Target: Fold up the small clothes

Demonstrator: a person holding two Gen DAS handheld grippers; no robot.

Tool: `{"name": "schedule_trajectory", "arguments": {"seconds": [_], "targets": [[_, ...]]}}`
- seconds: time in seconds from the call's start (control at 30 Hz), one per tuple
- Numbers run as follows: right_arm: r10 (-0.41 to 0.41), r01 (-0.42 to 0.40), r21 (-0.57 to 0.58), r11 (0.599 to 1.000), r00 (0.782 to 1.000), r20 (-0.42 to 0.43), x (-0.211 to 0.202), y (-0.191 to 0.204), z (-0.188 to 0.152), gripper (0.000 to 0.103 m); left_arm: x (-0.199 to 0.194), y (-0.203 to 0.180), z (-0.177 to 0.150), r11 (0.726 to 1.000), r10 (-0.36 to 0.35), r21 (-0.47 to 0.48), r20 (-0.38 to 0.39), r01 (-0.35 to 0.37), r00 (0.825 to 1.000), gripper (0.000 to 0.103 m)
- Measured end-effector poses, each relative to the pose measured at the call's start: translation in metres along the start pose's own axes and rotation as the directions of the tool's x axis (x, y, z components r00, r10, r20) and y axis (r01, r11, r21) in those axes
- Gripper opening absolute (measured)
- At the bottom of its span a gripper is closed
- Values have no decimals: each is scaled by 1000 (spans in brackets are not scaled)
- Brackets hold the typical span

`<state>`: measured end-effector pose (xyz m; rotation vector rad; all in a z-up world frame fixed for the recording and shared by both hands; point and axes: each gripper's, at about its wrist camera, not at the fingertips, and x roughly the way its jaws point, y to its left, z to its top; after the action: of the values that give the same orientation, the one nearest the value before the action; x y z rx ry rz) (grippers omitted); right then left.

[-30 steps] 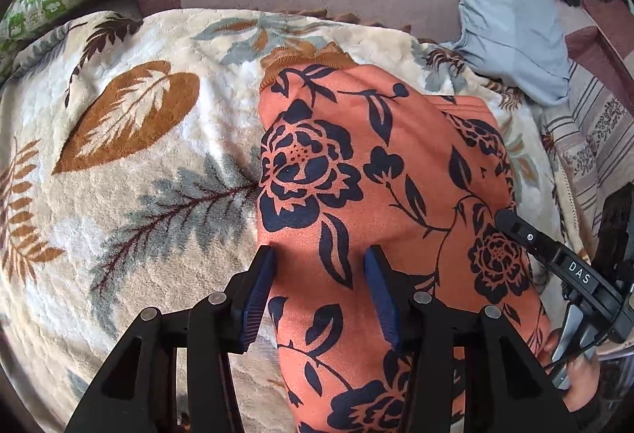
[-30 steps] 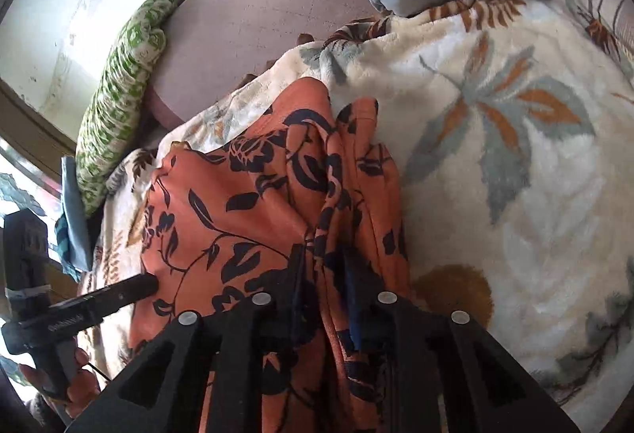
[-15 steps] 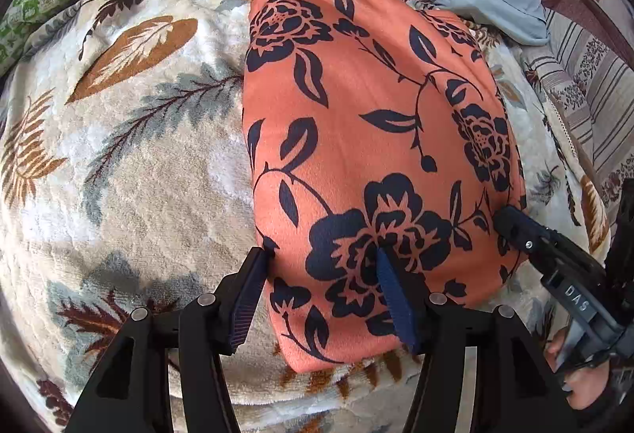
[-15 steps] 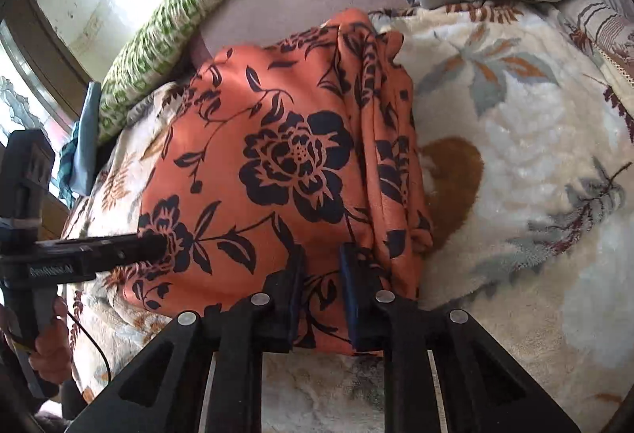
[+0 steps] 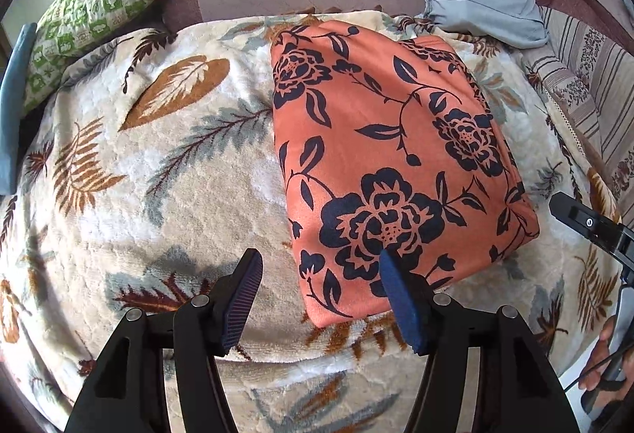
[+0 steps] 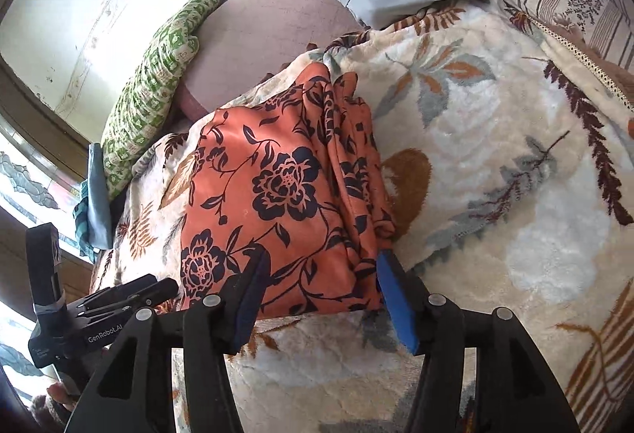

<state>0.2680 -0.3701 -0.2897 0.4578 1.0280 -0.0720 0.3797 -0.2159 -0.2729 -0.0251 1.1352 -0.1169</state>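
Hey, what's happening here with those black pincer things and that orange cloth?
A person is folding clothes on a bed, with a two-fingered tool in each hand. The orange flowered garment lies folded into a neat packet on the leaf-patterned blanket. Both the left tool and the right tool are open just in front of its near edge, gripping nothing. This fold looks done.
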Motion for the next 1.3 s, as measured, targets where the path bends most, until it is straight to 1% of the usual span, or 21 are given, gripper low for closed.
{"name": "schedule_trajectory", "arguments": {"seconds": [0.1, 0.17, 0.27, 0.37, 0.4, 0.43, 0.47, 0.57, 0.63, 0.7, 0.8, 0.83, 0.87, 0.93, 0.97, 1.03, 1.07, 1.17, 1.2, 1.27, 1.3], "targets": [[-29, 30, 8, 1000, 1000, -8, 4, -3, 6, 68, -2, 0, 1, 999, 35, 20, 35, -35, 999, 61], [-61, 61, 15, 998, 998, -21, 10, -6, 12, 71, 2, 2, 4, 998, 50, 23, 31, -50, 998, 61], [-134, 135, 15, 991, 990, -49, 24, -9, 24, 77, 10, 9, 11, 997, 71, 19, 27, -72, 997, 61], [-197, 197, -9, 980, 977, -75, 38, -10, 39, 79, 20, 24, 28, 994, 106, 15, 15, -106, 994, 61], [-225, 225, -17, 974, 971, -83, 42, -10, 45, 79, 24, 32, 36, 994, 105, 0, 4, -105, 994, 61], [-240, 240, -18, 971, 967, -84, 45, -11, 51, 79, 29, 40, 43, 996, 85, -22, -10, -85, 996, 61], [-234, 234, -12, 972, 969, -82, 49, -13, 57, 79, 34, 49, 50, 997, 50, -50, -25, -52, 998, 61], [-129, 133, 29, 991, 986, -104, 65, -17, 76, 79, 51, 72, 72, 988, -56, -149, -54, 47, 997, 61], [-65, 72, 48, 996, 990, -127, 81, -15, 85, 79, 64, 79, 84, 977, -113, -192, -75, 97, 991, 61], [-62, 69, 47, 997, 989, -133, 98, -11, 93, 79, 81, 82, 95, 966, -158, -223, -94, 134, 983, 61], [-36, 43, 44, 998, 986, -160, 124, -3, 101, 79, 100, 75, 110, 959, -190, -231, -110, 161, 976, 61], [-15, 22, 41, 999, 986, -166, 131, 0, 103, 72, 102, 72, 115, 958, -199, -227, -100, 173, 975, 60], [18, -14, 30, 999, 989, -148, 131, 4, 104, 55, 103, 69, 118, 956, -216, -222, -85, 193, 973, 61], [39, -39, 3, 999, 996, -78, 122, 8, 111, 39, 113, 68, 125, 951, -225, -234, -77, 202, 971, 61], [53, -51, 26, 998, 997, -64, 122, 2, 114, 39, 123, 68, 126, 945, -241, -249, -90, 213, 966, 63], [36, -28, 82, 996, 993, -110, 135, -14, 114, 40, 144, 69, 125, 932, -272, -286, -147, 222, 951, 64], [40, -28, 98, 995, 992, -121, 139, -19, 113, 40, 147, 72, 124, 922, -291, -306, -150, 236, 945, 64], [160, -145, 168, 975, 984, -80, 127, -30, 112, 48, 140, 84, 118, 904, -346, -305, -108, 300, 932, 62], [191, -176, 186, 967, 980, -63, 121, -34, 110, 51, 139, 88, 114, 891, -376, -311, -101, 330, 921, 62], [237, -220, 206, 953, 970, -57, 113, -42, 104, 71, 141, 94, 103, 845, -463, -348, -99, 405, 881, 62], [247, -230, 205, 951, 967, -65, 112, -43, 101, 72, 145, 95, 99, 832, -485, -362, -103, 421, 868, 62]]}}
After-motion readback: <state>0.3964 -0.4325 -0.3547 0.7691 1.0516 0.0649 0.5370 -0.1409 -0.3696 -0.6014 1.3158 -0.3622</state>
